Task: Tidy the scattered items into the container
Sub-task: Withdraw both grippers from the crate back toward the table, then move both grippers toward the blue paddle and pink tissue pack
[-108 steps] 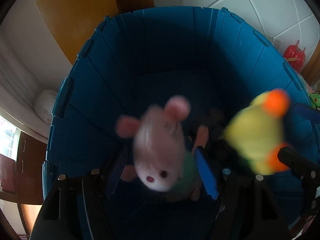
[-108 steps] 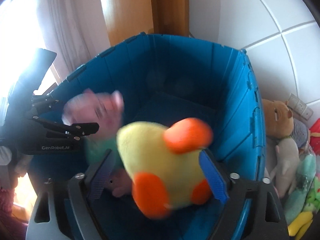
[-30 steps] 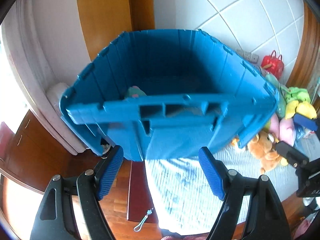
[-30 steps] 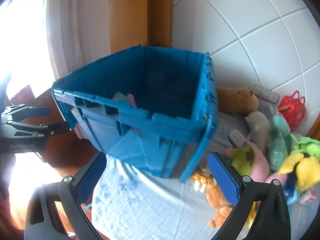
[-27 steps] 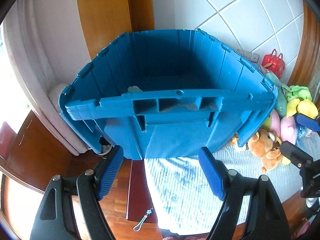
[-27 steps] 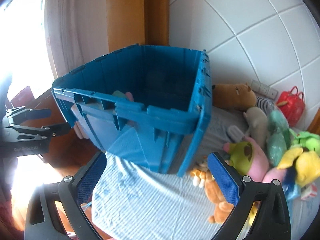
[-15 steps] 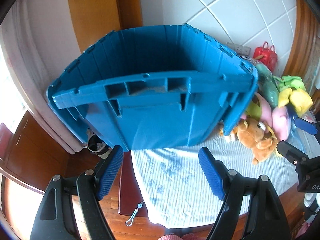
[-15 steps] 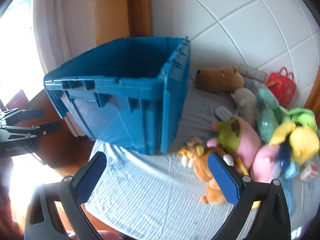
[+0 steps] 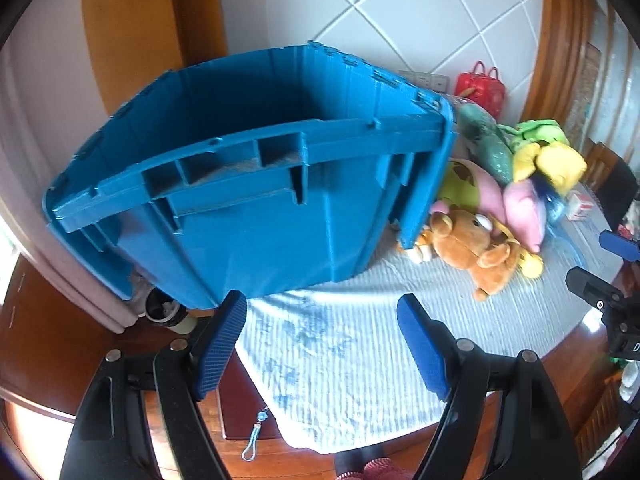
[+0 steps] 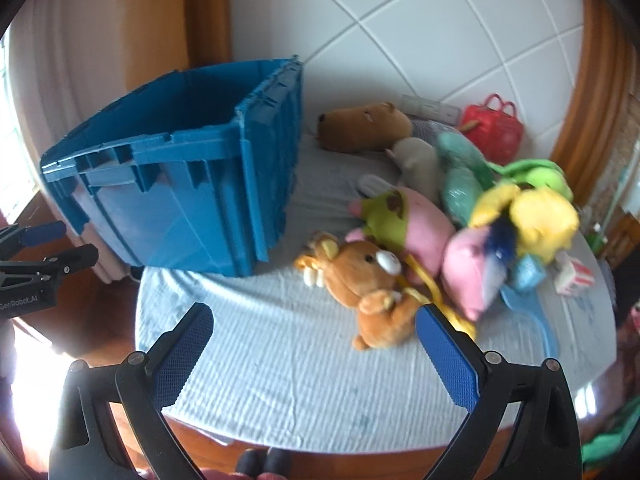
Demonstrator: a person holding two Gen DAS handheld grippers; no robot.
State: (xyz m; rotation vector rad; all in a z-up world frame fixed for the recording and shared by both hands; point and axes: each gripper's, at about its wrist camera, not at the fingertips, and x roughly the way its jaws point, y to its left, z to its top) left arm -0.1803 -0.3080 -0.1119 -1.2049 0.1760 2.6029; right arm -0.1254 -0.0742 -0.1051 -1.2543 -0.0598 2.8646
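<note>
Here brown bear (image 10: 372,284) lies beyond right tool (image 10: 316,344).

This is looking like a room in a home: soft plush toys (image 10: 440,232) are lying on a round table with a pale blue striped cloth (image 10: 280,360), beside a white tiled wall (image 10: 420,40) and warm wooden trim (image 9: 128,32).

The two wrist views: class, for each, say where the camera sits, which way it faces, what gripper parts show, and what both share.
Left wrist: on the left hand-held gripper, open, facing the blue crate's near wall; the other gripper's tips show at right.
Right wrist: on the right hand-held gripper, open, facing the brown bear on the striped cloth; the left gripper shows at left.
Shared: crate, bear, red bag.
</note>
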